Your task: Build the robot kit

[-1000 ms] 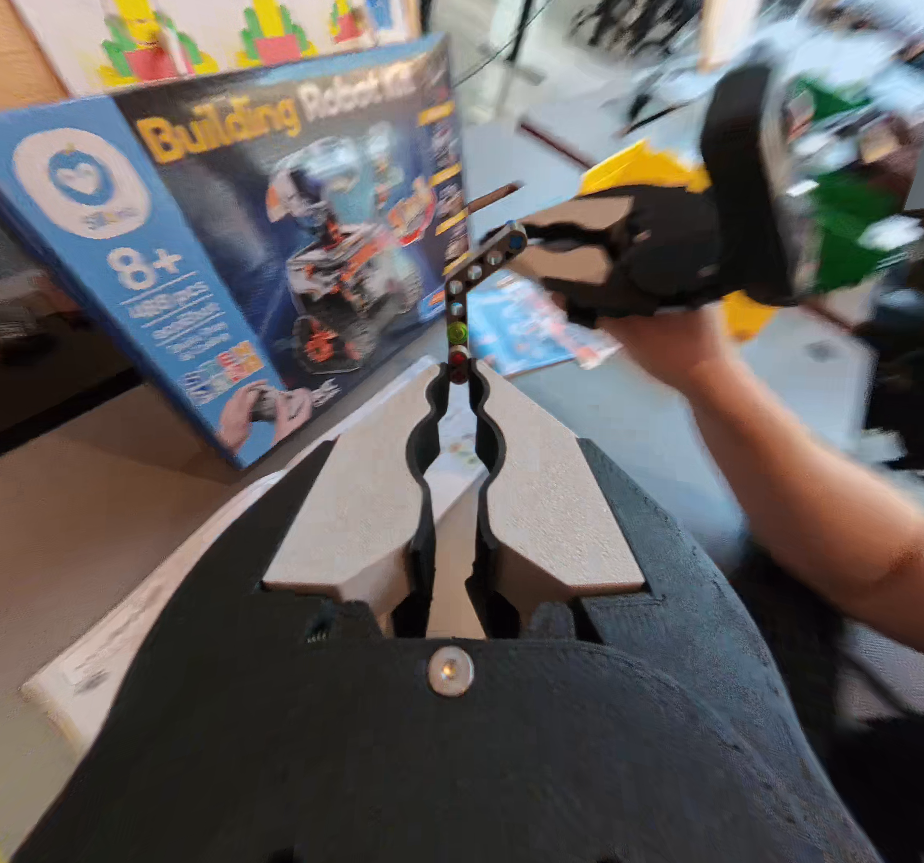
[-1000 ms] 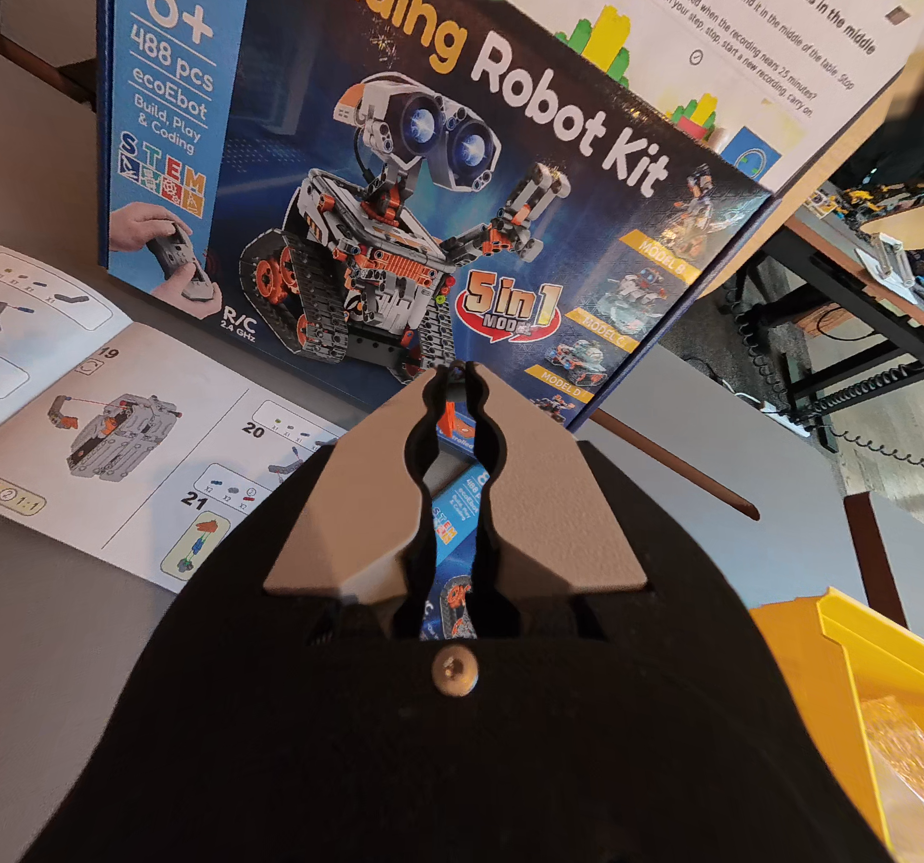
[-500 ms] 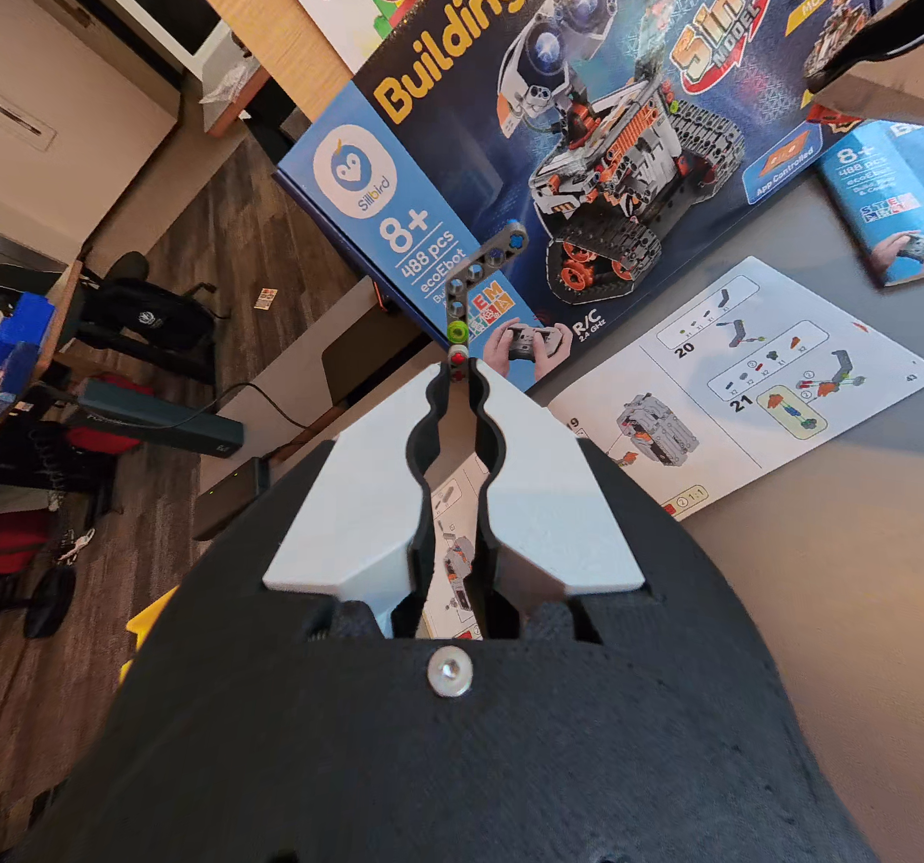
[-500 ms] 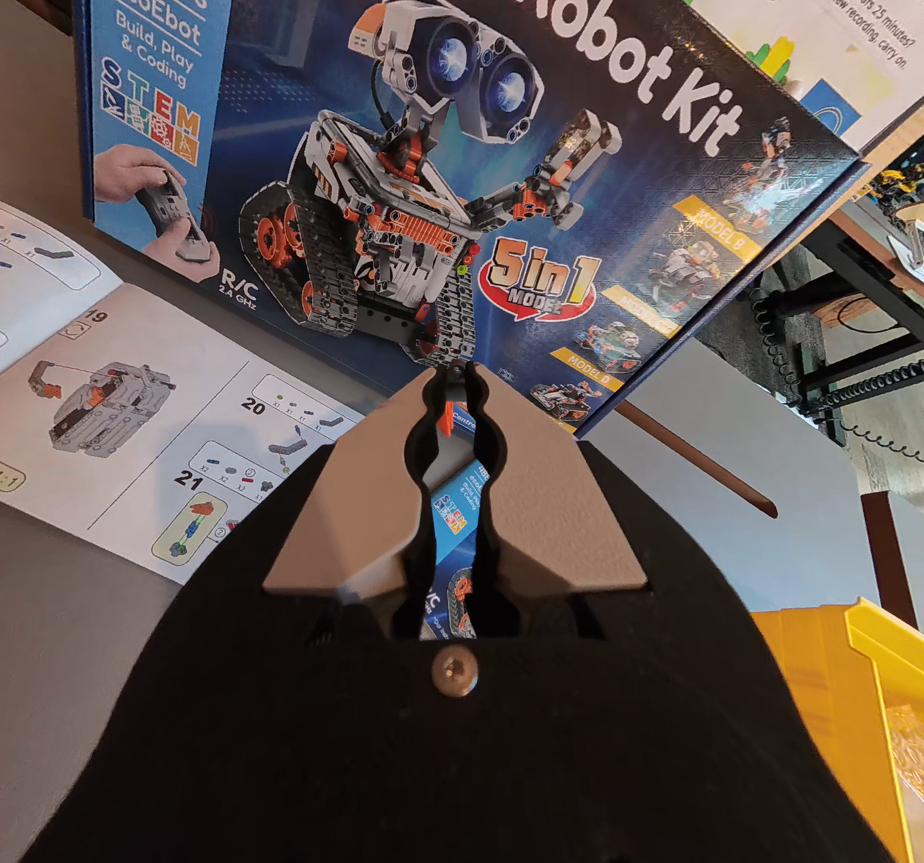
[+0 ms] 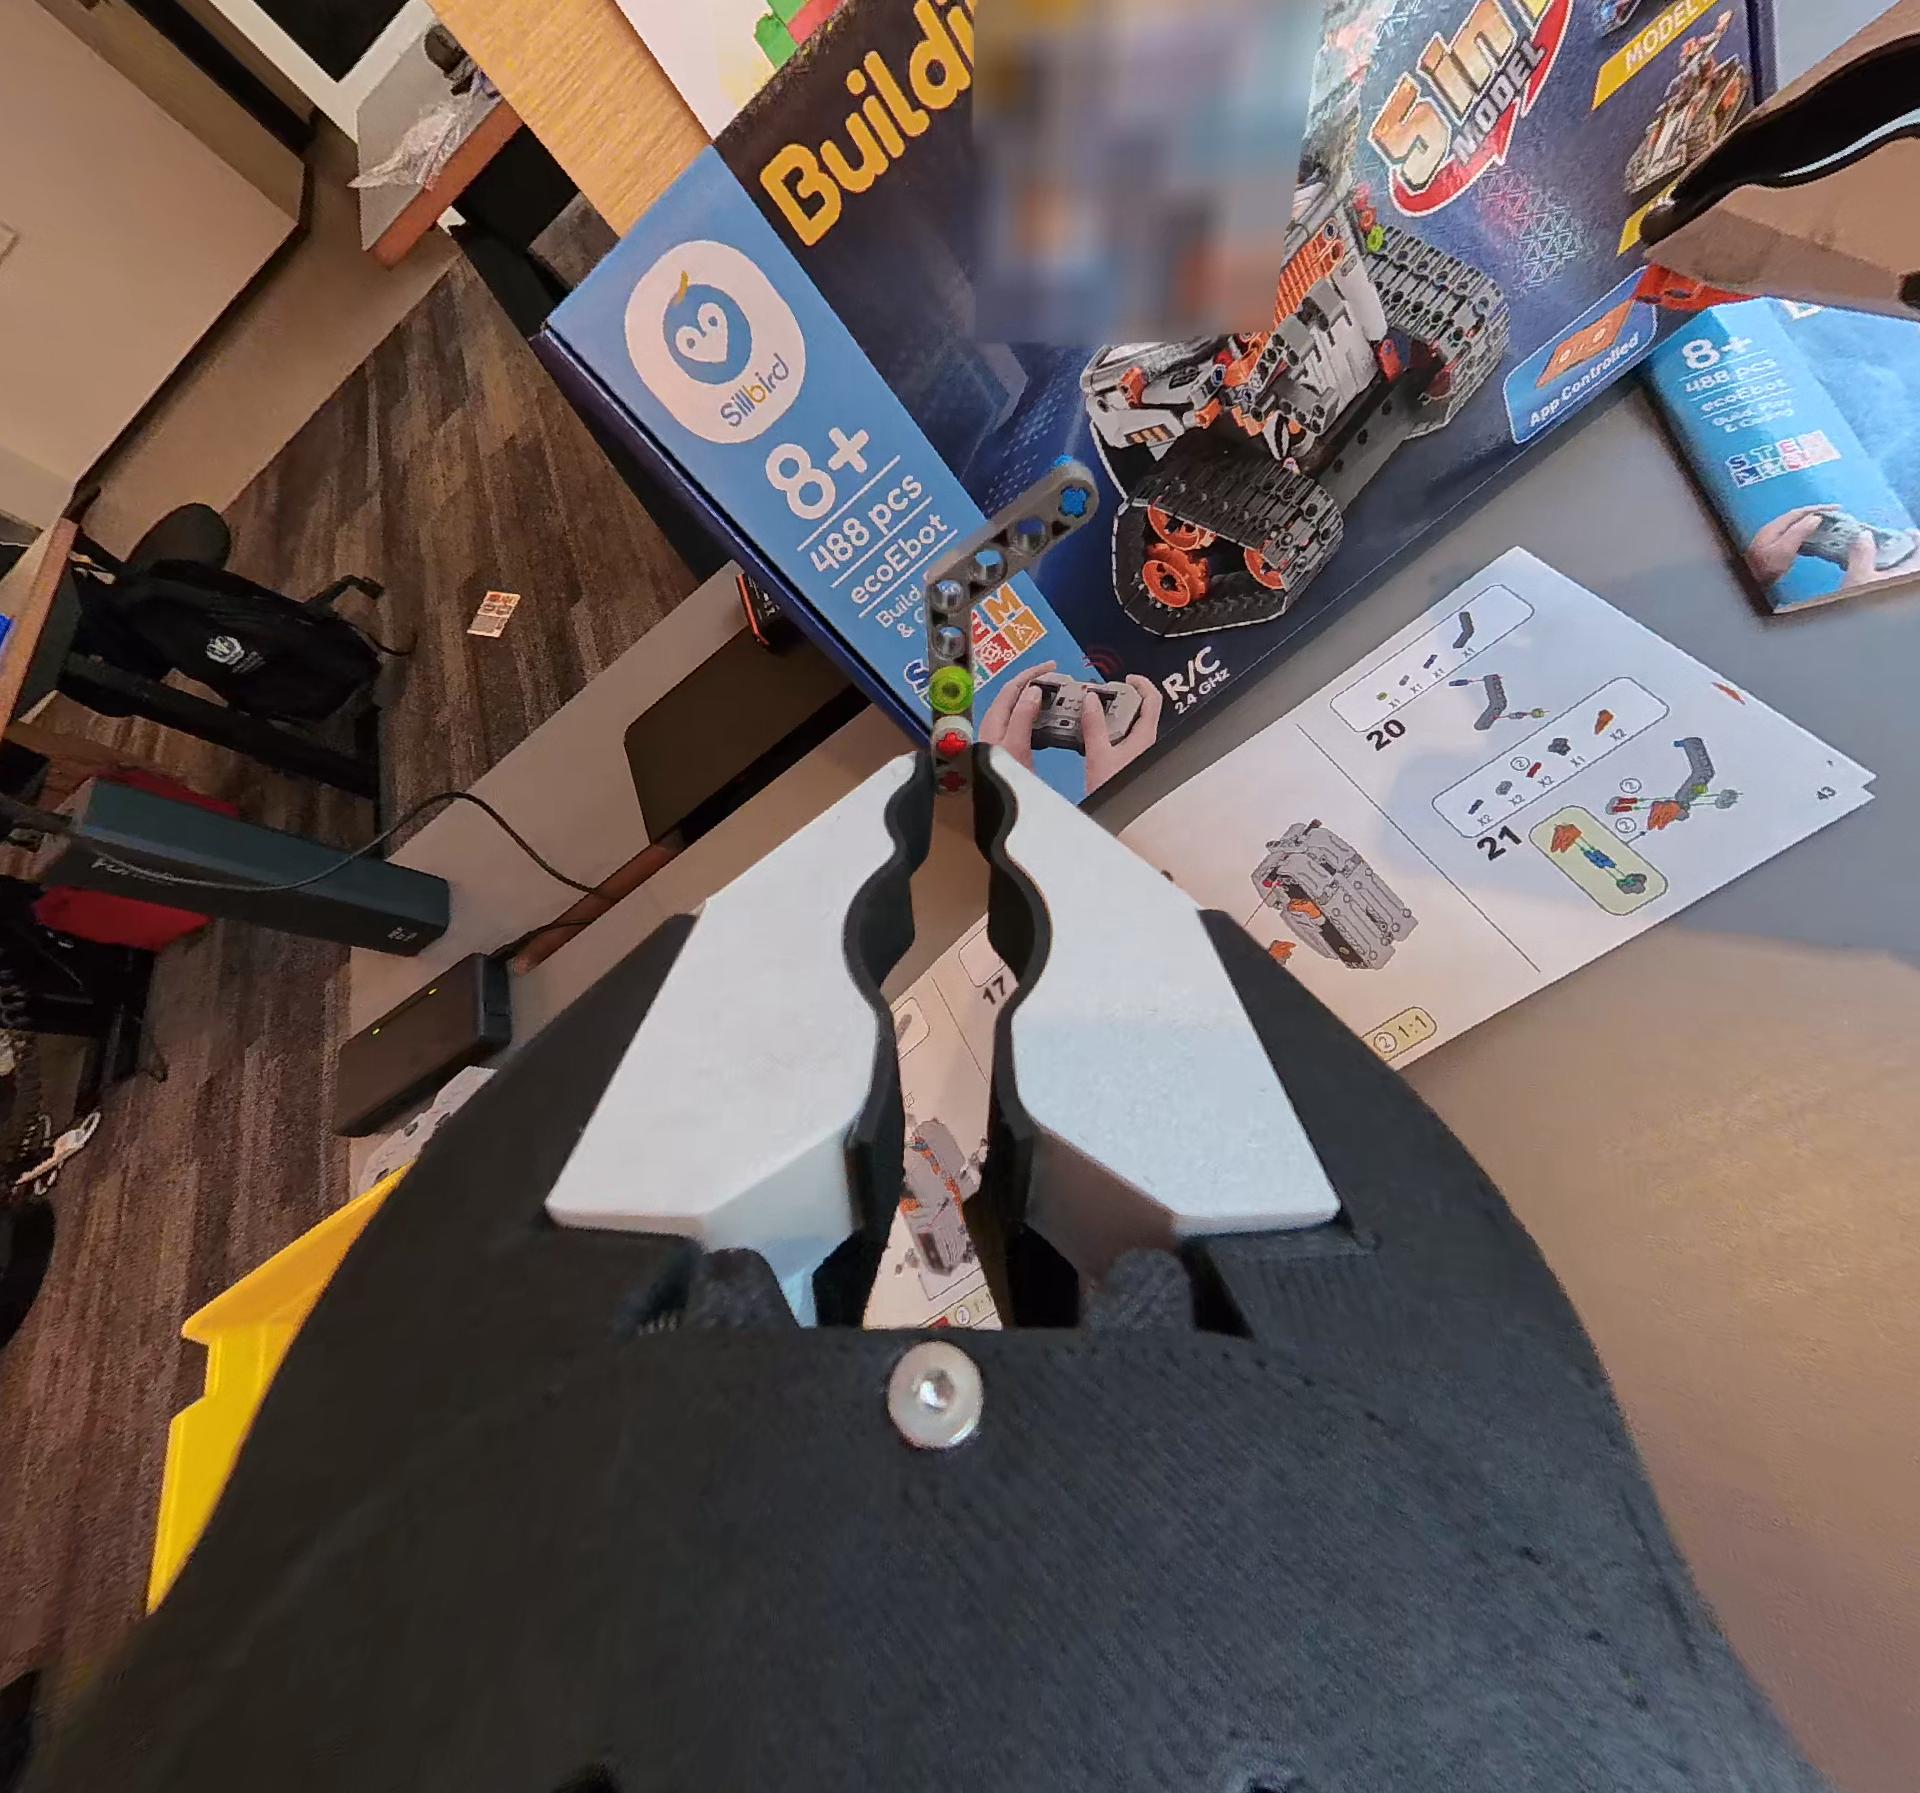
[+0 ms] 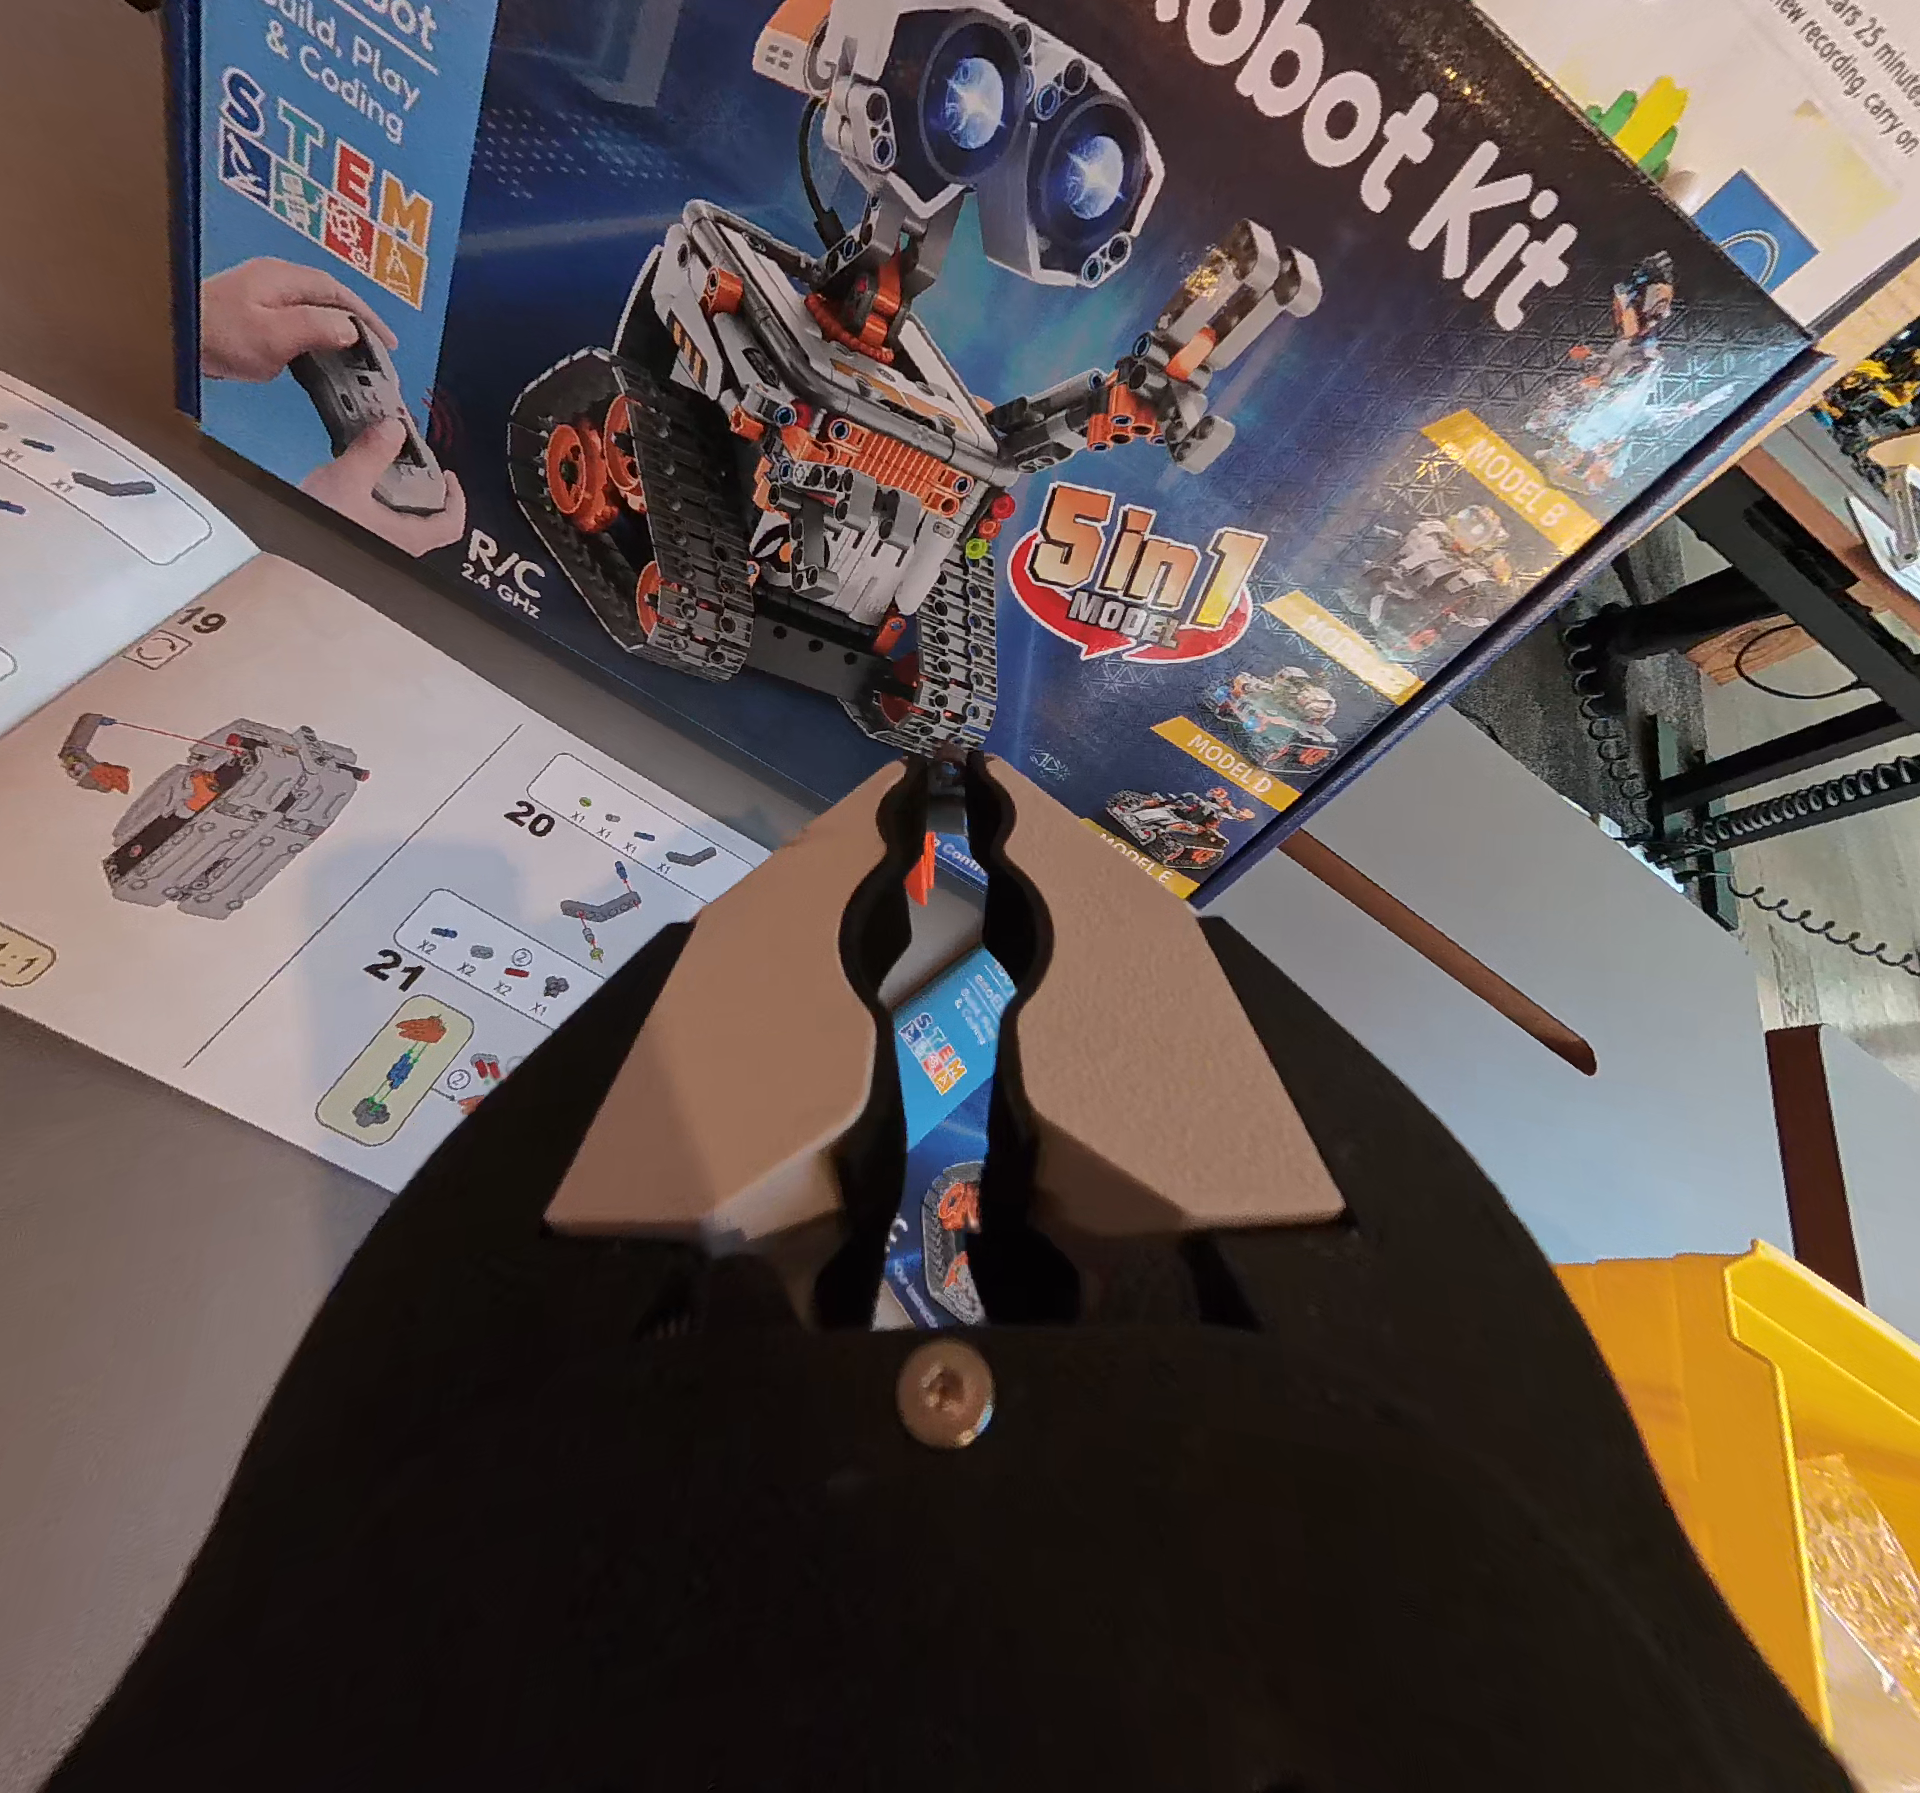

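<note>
Left gripper (image 5: 948,772): jaws clenched on the lower end of a bent grey beam (image 5: 987,580), right at the frame's centre; the pinch falls on a red pin (image 5: 951,741) at the beam's foot.

Bent grey beam: rises from the jaw tips, then elbows toward the upper right, ending in a blue pin (image 5: 1075,498); a green bush (image 5: 949,689) sits just above the red pin. It is held in the air, in front of the kit box (image 5: 1195,309).

Handling, as I judge it: light, stiff plastic with smooth faces. It looks apt to swivel if pinched on the round pin alone, so the flat sides of the lower arm would be the surer hold. The pins may pull out under a sideways tug.

Right gripper (image 6: 943,777): jaws nearly closed, with a small orange piece (image 6: 918,873) just behind the tips. I cannot tell whether it is truly pinched or only lodged there.

Orange piece: tiny and thin, likely easy to drop.

Bench (image 5: 1662,1172): grey, carrying an open instruction booklet (image 5: 1538,787) at centre right of the left wrist view and a small blue leaflet (image 5: 1787,455) at the right edge.

Yellow bin (image 6: 1766,1431): lower right of the right wrist view.
</note>
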### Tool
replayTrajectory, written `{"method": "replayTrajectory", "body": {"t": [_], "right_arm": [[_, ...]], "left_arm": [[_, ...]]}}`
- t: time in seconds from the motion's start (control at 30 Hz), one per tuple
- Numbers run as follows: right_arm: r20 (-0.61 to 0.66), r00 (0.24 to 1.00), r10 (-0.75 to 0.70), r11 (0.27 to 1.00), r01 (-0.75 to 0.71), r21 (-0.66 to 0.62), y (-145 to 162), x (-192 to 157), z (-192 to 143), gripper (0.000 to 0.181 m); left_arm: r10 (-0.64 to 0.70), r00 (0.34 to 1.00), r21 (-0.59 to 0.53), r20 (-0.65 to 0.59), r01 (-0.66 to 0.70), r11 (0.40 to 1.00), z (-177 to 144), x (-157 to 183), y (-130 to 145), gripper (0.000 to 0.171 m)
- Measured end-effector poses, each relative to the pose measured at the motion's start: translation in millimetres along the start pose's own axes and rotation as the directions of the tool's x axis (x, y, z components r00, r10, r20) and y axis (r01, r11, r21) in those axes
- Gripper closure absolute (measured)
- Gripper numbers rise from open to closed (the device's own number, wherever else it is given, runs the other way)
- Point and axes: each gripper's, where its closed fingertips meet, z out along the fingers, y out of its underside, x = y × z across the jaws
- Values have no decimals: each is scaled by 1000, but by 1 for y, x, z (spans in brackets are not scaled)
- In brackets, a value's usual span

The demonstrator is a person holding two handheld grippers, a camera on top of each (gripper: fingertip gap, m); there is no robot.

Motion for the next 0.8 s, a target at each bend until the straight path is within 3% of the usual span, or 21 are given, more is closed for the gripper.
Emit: {"method": "replayTrajectory", "body": {"t": [0.8], "right_arm": [[2, 1000, -16, 1000, 16, -9, 1, -4, 2, 174]], "left_arm": [[-39, 997, 19, 73, 38, 999, -8, -20, -1, 166]]}}
